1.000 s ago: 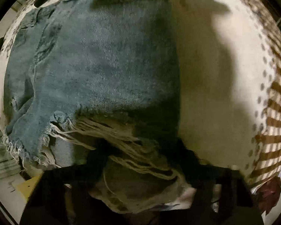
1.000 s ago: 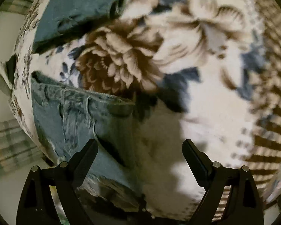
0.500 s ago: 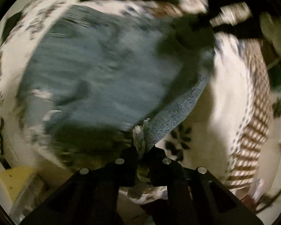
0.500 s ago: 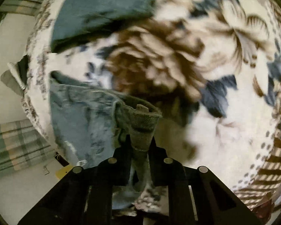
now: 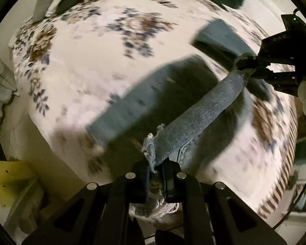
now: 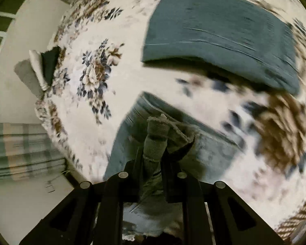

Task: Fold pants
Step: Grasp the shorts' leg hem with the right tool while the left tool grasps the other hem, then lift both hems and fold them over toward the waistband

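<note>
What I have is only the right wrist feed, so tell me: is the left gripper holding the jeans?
Observer: Yes, the left gripper is shut on a frayed hem of the jeans.
Operator: Is the cloth slack between the two grippers?
Observer: No, a denim band runs straight from the left gripper to the right gripper, apparently lifted above the floral blanket.
</note>
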The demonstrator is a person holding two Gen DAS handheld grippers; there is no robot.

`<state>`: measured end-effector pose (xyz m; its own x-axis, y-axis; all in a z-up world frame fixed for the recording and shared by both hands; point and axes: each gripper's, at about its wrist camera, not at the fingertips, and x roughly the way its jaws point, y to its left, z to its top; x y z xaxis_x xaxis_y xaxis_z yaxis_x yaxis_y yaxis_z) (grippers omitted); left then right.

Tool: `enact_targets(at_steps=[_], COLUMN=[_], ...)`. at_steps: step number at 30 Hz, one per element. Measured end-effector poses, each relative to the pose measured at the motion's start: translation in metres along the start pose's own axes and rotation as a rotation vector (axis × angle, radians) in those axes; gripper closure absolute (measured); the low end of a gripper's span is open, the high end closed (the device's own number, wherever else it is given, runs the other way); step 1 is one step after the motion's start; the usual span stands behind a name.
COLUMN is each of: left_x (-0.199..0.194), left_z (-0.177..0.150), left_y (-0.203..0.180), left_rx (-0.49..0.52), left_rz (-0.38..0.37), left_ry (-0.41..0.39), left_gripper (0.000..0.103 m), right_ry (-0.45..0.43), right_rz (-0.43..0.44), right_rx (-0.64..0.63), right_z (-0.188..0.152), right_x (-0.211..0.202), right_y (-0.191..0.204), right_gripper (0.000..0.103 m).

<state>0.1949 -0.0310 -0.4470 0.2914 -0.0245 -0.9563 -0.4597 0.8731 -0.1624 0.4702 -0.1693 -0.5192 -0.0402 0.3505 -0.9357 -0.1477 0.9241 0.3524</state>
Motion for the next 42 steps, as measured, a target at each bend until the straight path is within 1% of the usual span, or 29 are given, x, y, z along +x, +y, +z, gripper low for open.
enact_targets(at_steps=[3,4,6,8,9,11,13,14,15,17,18,19,22,24,25,28,31,34,35,37,38,40,42], left_x=[0.030,0.036,0.057,0.072,0.078,0.087,0.087,0.084,0.081,0.068,0.063,0.057,0.034,0.019,0.015,0.016,0.035,0.057,0.067,0.084,0.092,0.105,0.113], left_z=[0.021,0.023,0.030,0.033,0.033,0.032,0.029,0.027,0.026,0.022,0.021,0.019,0.006,-0.015,-0.026,-0.069,-0.114,-0.139,-0.145,-0.148,-0.149,-0.150,-0.149], left_y=[0.036,0.043,0.058,0.066,0.069,0.079,0.085,0.089,0.092,0.097,0.099,0.102,0.108,0.106,0.104,0.086,0.054,0.031,0.025,0.019,0.018,0.018,0.021], left_rx=[-0.067,-0.079,-0.099,-0.115,-0.120,-0.166,-0.208,-0.234,-0.252,-0.289,-0.305,-0.326,-0.415,-0.499,-0.535,-0.673,-0.795,-0.923,-0.984,-1.080,-1.123,-1.227,-1.300], left_rz=[-0.004,-0.005,-0.012,-0.025,-0.037,-0.104,-0.138,-0.155,-0.160,-0.174,-0.174,-0.174,-0.164,-0.168,-0.172,-0.220,-0.269,-0.333,-0.364,-0.419,-0.491,-0.517,-0.533], left_ry=[0.023,0.027,0.051,0.062,0.071,0.080,0.077,0.076,0.064,0.025,0.012,-0.004,-0.030,-0.042,-0.036,0.030,0.128,0.173,0.178,0.173,0.160,0.121,0.083], left_gripper=[0.096,0.096,0.096,0.095,0.095,0.095,0.093,0.087,0.081,0.049,0.041,0.032,0.031,0.031,0.031,0.031,0.031,0.031,0.031,0.031,0.031,0.031,0.031], right_ry=[0.018,0.023,0.035,0.042,0.045,0.056,0.070,0.080,0.092,0.091,0.081,0.070,0.051,0.036,0.037,0.067,0.116,0.144,0.152,0.164,0.171,0.176,0.170], right_rz=[-0.064,-0.080,-0.129,-0.166,-0.189,-0.213,-0.191,-0.149,-0.096,-0.034,-0.024,-0.018,-0.009,-0.013,-0.018,-0.031,-0.027,0.007,0.024,0.051,0.073,0.100,0.145], right_rx=[0.002,0.004,0.003,-0.009,-0.025,-0.040,-0.048,-0.048,-0.052,-0.062,-0.067,-0.074,-0.099,-0.110,-0.113,-0.122,-0.111,-0.128,-0.144,-0.151,-0.151,-0.148,-0.134], right_z=[0.020,0.022,0.030,0.030,0.031,0.032,0.032,0.031,0.029,0.022,0.018,0.014,0.000,-0.013,-0.016,-0.034,-0.047,-0.054,-0.056,-0.056,-0.055,-0.051,-0.046], right_x=[0.039,0.051,0.075,0.090,0.096,0.104,0.105,0.102,0.099,0.087,0.079,0.071,0.046,0.026,0.021,0.011,0.017,0.029,0.034,0.043,0.049,0.060,0.070], right_y=[0.030,0.031,0.046,0.039,0.043,0.047,0.049,0.051,0.052,0.051,0.049,0.046,0.035,0.017,0.009,-0.034,-0.073,-0.098,-0.105,-0.116,-0.121,-0.128,-0.136], right_gripper=[0.088,0.087,0.087,0.087,0.087,0.082,0.074,0.069,0.056,0.037,0.022,0.015,0.013,0.008,0.008,0.008,0.008,0.008,0.008,0.008,0.008,0.008,0.008])
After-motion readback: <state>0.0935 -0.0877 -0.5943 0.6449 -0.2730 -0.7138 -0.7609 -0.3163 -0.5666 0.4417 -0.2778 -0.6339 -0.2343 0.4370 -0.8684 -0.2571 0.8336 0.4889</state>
